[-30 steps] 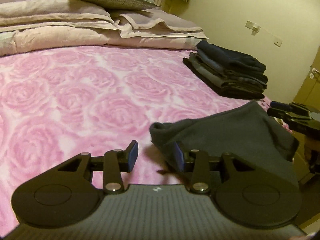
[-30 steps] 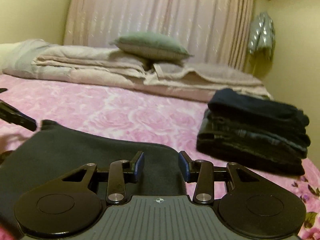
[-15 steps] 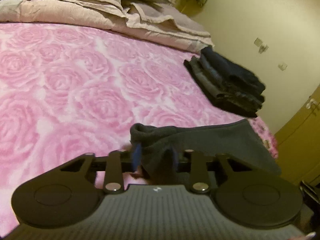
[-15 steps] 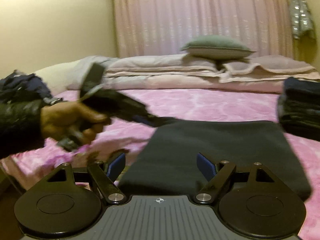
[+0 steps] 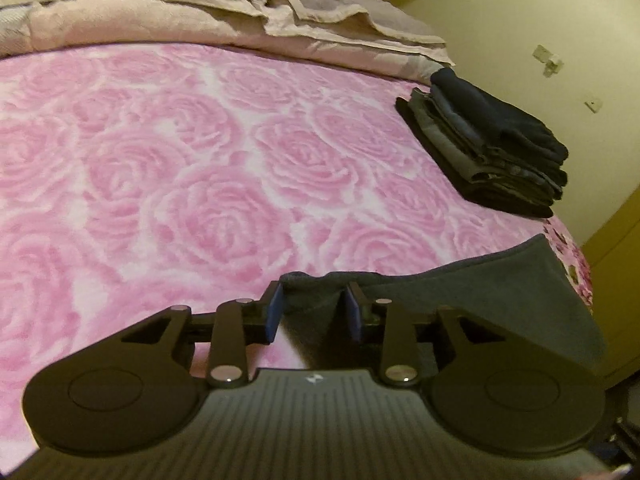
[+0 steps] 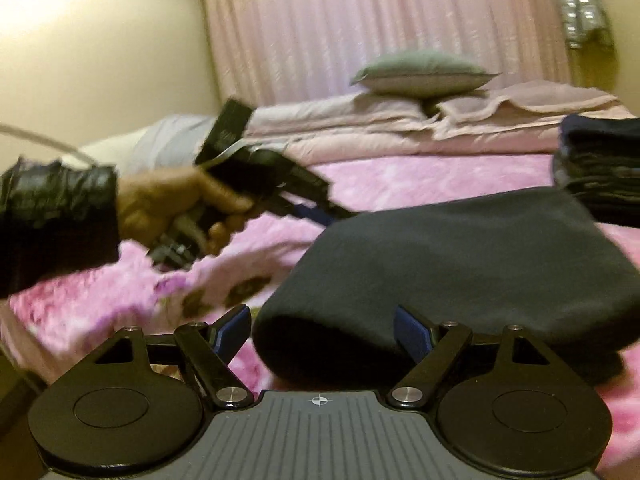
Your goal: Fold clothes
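A folded dark grey garment (image 6: 460,256) lies on the pink rose blanket near the bed's edge. In the left wrist view its corner (image 5: 316,300) sits between the pads of my left gripper (image 5: 314,312), which stand a little apart around the cloth. The left gripper also shows in the right wrist view (image 6: 316,212) at the garment's far left corner. My right gripper (image 6: 322,328) is open wide, with the garment's near folded edge between its fingers, not pinched.
A stack of folded dark clothes (image 5: 492,152) sits at the bed's right side, also in the right wrist view (image 6: 600,160). Beige bedding and a green pillow (image 6: 420,72) lie at the head. The pink blanket (image 5: 180,160) stretches to the left.
My left gripper moved onto the garment's corner and narrowed around it. My right gripper opened wide and swung left, now facing the garment's near edge.
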The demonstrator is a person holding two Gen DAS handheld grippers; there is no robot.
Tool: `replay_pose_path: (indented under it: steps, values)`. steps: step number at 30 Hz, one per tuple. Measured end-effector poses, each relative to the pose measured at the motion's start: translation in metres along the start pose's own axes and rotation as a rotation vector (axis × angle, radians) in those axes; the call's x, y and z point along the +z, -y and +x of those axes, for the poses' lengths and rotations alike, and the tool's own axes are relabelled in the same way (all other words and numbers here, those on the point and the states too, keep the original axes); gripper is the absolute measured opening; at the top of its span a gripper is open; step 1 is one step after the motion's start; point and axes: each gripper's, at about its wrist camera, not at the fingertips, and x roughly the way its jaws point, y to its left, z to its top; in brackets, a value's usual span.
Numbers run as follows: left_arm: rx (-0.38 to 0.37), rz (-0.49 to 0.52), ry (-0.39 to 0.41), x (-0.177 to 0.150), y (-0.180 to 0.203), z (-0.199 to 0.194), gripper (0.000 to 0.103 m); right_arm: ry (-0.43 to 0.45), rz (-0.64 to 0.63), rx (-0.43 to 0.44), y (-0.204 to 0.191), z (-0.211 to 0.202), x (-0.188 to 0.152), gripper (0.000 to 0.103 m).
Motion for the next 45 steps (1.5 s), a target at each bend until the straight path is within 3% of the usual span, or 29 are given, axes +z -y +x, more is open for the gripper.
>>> replay_pose_path:
  steps: [3,6,13,18,23,27,31,32,33,34,36,40,45]
  values:
    - [0.031,0.04,0.031,-0.006,0.015,-0.027,0.026,-0.003,0.054,-0.04,0.009,-0.021,-0.007,0.081]
    - [0.056,0.172,0.064,-0.023,0.043,-0.061,0.03,-0.008,0.122,-0.086,0.021,-0.043,-0.02,0.081]
    - [0.08,0.692,0.115,-0.099,0.137,-0.115,0.05,0.025,0.452,-0.171,0.079,-0.081,-0.046,0.081]
    - [0.102,0.981,0.106,-0.149,0.191,-0.1,0.055,0.095,0.547,-0.203,0.111,-0.098,-0.035,0.082]
    - [0.125,1.047,0.035,-0.162,0.204,-0.062,0.054,0.149,0.564,-0.195,0.138,-0.092,-0.011,0.082]
    - [0.092,1.02,0.03,-0.158,0.198,-0.058,0.054,0.124,0.554,-0.179,0.168,-0.069,0.005,0.081]
    - [0.038,0.911,0.035,-0.144,0.183,-0.071,0.055,0.084,0.602,-0.142,0.195,-0.041,0.01,0.081]
    - [0.028,0.878,0.04,-0.14,0.179,-0.076,0.055,0.079,0.594,-0.141,0.195,-0.037,0.012,0.075]
    - [0.017,0.843,0.045,-0.136,0.175,-0.08,0.055,0.074,0.587,-0.14,0.196,-0.033,0.014,0.045]
    - [0.004,0.8,0.052,-0.131,0.17,-0.085,0.055,0.072,0.578,-0.143,0.195,-0.031,0.017,0.035]
    - [-0.024,0.708,0.067,-0.122,0.159,-0.096,0.055,0.086,0.556,-0.159,0.187,-0.033,0.026,0.028]
    - [-0.063,0.498,0.128,-0.105,0.13,-0.127,0.054,0.164,0.433,-0.122,0.146,-0.043,0.061,0.024]
    - [-0.035,0.277,0.274,-0.1,0.081,-0.198,0.055,0.249,0.245,-0.001,0.063,-0.038,0.112,0.024]
